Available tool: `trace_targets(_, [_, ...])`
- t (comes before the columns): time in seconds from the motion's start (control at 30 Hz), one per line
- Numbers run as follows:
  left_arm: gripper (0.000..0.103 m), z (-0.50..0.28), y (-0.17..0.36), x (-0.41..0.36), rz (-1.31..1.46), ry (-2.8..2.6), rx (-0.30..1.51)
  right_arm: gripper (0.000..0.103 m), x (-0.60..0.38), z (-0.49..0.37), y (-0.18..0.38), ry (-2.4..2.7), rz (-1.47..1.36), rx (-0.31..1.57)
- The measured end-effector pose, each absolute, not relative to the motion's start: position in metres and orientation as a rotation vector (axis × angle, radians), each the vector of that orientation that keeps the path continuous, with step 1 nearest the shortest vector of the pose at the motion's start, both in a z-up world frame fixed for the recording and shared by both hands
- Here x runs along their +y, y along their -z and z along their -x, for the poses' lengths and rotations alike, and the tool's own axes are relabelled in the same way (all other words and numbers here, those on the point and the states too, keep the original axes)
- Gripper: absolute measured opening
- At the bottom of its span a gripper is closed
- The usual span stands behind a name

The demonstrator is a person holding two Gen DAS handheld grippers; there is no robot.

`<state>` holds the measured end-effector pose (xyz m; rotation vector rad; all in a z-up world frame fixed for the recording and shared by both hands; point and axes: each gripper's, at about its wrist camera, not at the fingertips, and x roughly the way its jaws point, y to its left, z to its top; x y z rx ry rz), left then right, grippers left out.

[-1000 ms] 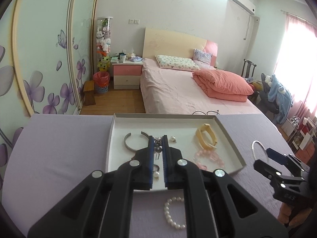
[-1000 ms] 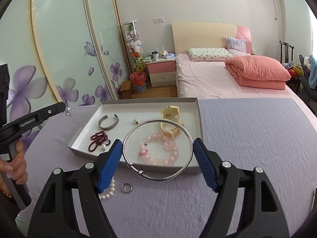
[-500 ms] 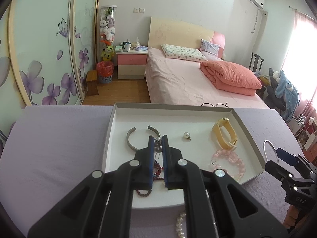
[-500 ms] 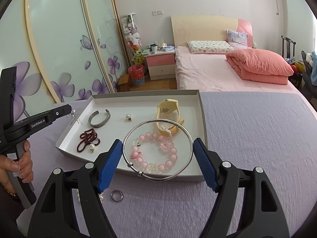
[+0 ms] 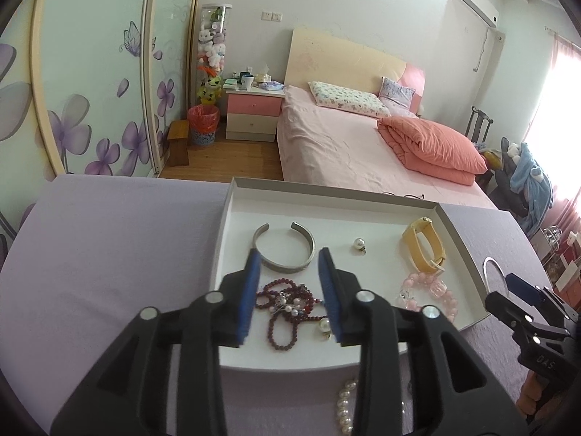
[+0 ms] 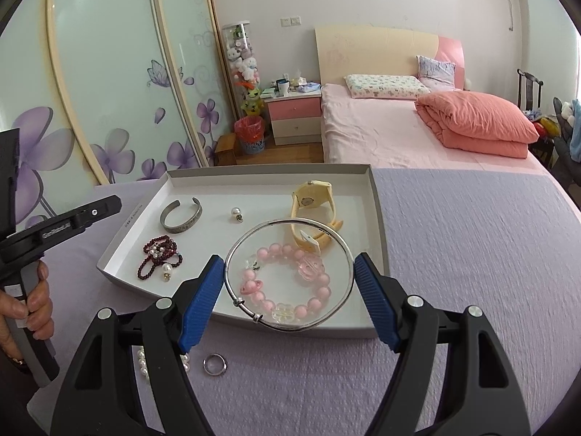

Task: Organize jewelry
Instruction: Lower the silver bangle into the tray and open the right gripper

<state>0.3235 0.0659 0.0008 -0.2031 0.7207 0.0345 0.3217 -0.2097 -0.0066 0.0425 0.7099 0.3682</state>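
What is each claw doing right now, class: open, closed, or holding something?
Left claw: open, jaws just opening, holding nothing, above the dark red bead necklace in the white tray.
Right claw: closed on the thin silver bangle.

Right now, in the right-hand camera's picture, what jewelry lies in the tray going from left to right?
Dark red bead strand → silver cuff → pearl earring → pink bead bracelet → yellow watch.
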Motion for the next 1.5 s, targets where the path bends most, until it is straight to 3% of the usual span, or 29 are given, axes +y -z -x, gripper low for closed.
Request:
trace_targets(0.23, [0.049, -0.308, -0.010, 0.070, 0.188, -0.041, 0.691, 0.075, -0.185, -0.342, 0.006, -0.371, 0.009, 0.678])
trace_targets(0.9, [0.051, -0.305, -0.006, 0.078, 0.196, -0.035, 0.698, 0.076, -0.153, -0.386, 0.035, -0.345, 0.087, 0.711])
trace_targets(0.97, [0.053, -0.305, -0.005, 0.079, 0.199, -0.034, 0.699, 0.083, -0.155, -0.383, 0.032, -0.347, 0.088, 0.707])
trace_targets(1.2, [0.054, -0.303, -0.006, 0.079, 0.200, -0.036, 0.699, 0.083, -0.169, -0.367, 0.021, -0.350, 0.058, 0.679])
trace_targets(1.33, [0.055, -0.292, -0.008, 0.079, 0.204, -0.040, 0.690, 0.082, -0.179, -0.350, 0.012, -0.356, 0.039, 0.659])
trace_targets(1.5, [0.058, -0.270, -0.012, 0.079, 0.208, -0.037, 0.675, 0.072, -0.187, -0.327, 0.008, -0.377, 0.030, 0.657])
